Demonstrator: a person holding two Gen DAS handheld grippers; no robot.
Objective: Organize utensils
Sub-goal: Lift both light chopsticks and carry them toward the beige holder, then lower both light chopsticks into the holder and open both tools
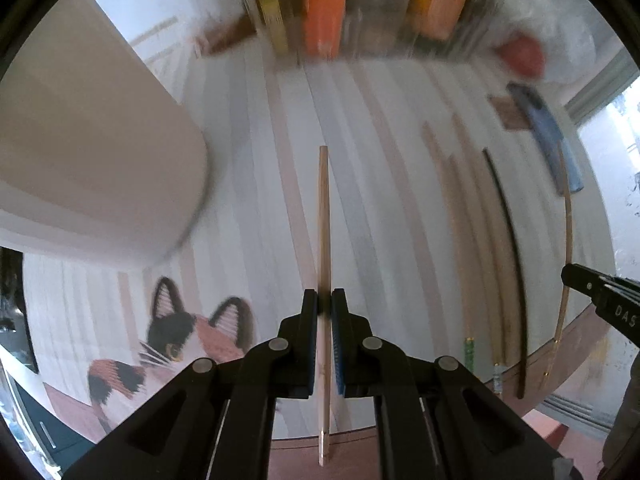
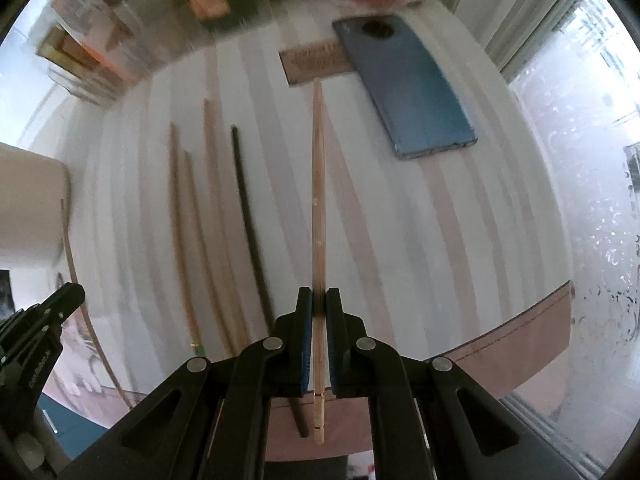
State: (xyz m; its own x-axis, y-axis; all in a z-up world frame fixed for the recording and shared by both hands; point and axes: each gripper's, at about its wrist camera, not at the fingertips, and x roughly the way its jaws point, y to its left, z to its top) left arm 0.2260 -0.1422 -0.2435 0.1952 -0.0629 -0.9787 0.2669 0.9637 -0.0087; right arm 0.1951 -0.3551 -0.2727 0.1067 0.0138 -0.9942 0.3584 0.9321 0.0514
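Note:
My left gripper (image 1: pixel 324 300) is shut on a light bamboo chopstick (image 1: pixel 324 216) that points forward over the striped mat (image 1: pixel 248 152). My right gripper (image 2: pixel 319 300) is shut on another light bamboo chopstick (image 2: pixel 318 184), also pointing forward. Several more chopsticks lie side by side on the mat, among them brown ones (image 2: pixel 180 216) and a dark one (image 2: pixel 250 220); they show at the right of the left wrist view (image 1: pixel 476 240). The right gripper shows at the left view's right edge (image 1: pixel 600 292), and the left gripper at the right view's left edge (image 2: pixel 44 320).
A beige container (image 1: pixel 92 168) stands at the left. A blue phone (image 2: pixel 408 84) and a small wooden piece (image 2: pixel 312 62) lie at the back right. Boxes and jars (image 1: pixel 324 8) line the back. The mat carries a cat picture (image 1: pixel 176 332). A window is at the right.

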